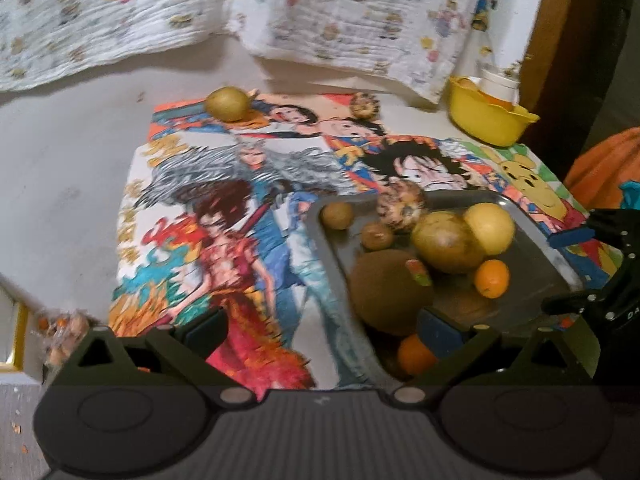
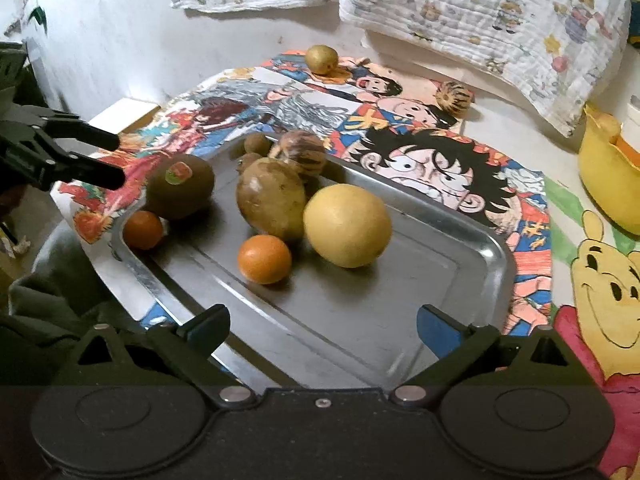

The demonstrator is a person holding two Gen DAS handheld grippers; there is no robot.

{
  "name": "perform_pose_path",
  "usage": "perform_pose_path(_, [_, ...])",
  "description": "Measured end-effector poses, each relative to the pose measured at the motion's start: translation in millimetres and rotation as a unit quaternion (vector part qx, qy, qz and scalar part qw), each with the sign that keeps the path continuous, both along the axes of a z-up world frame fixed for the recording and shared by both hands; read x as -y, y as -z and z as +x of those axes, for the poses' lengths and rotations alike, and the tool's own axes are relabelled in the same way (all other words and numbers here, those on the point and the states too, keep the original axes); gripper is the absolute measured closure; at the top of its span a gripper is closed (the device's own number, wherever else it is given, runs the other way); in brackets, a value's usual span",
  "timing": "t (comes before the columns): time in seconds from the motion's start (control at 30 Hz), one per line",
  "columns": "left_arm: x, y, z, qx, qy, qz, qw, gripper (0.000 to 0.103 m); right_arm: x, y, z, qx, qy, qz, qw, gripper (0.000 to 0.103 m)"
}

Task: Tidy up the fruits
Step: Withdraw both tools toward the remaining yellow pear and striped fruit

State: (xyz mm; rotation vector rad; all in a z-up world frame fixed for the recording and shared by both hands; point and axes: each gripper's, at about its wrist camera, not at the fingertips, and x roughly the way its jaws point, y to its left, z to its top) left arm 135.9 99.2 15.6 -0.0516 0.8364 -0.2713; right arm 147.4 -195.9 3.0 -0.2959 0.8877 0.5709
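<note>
Fruits lie on a metal tray (image 2: 472, 240) in the middle of the right wrist view: at left a small orange (image 2: 143, 229) and a brown stickered fruit (image 2: 180, 186), then a greenish-brown fruit (image 2: 270, 198), another orange (image 2: 264, 259) and a yellow fruit (image 2: 347, 225). Two more fruits (image 2: 321, 59) sit on the cartoon cloth (image 2: 436, 160) at upper centre. A yellow bowl (image 2: 608, 176) stands far right. The left gripper (image 1: 322, 326) and the right gripper (image 2: 322, 322) both gape wide, holding nothing.
</note>
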Motion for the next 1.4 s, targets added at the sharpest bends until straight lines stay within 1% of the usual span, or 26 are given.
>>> perform_pose_path(0.27, [-16.4, -0.9, 10.4, -0.002, -0.034, 0.002, 0.9994, 0.001, 9.3, -8.1, 16.1, 0.016, 0.013, -0.014, 1.0, 0.003])
perform_pose_path(0.57, [-23.7, -6.9, 27.4, 0.02, -0.065, 0.0, 0.9977, 0.001, 17.4, -14.9, 41.0, 0.027, 0.024, -0.016, 0.999, 0.003])
perform_pose_path(0.73, [-27.0, -7.2, 41.8, 0.018, -0.075, 0.004, 0.997, 0.001, 18.2, -18.6, 55.9, 0.035, 0.026, -0.016, 0.999, 0.003])
perform_pose_path(1.1, [-33.1, -7.0, 78.6, 0.016, -0.084, 0.01, 0.9963, 0.001, 6.3, -23.6, 96.5, 0.048, 0.01, -0.011, 0.999, 0.002])
perform_pose_path(1.4, [-29.5, -10.1, 120.4, 0.034, -0.078, 0.013, 0.9963, 0.001, -19.6, -28.2, 138.3, 0.065, -0.011, -0.001, 0.998, 0.002])
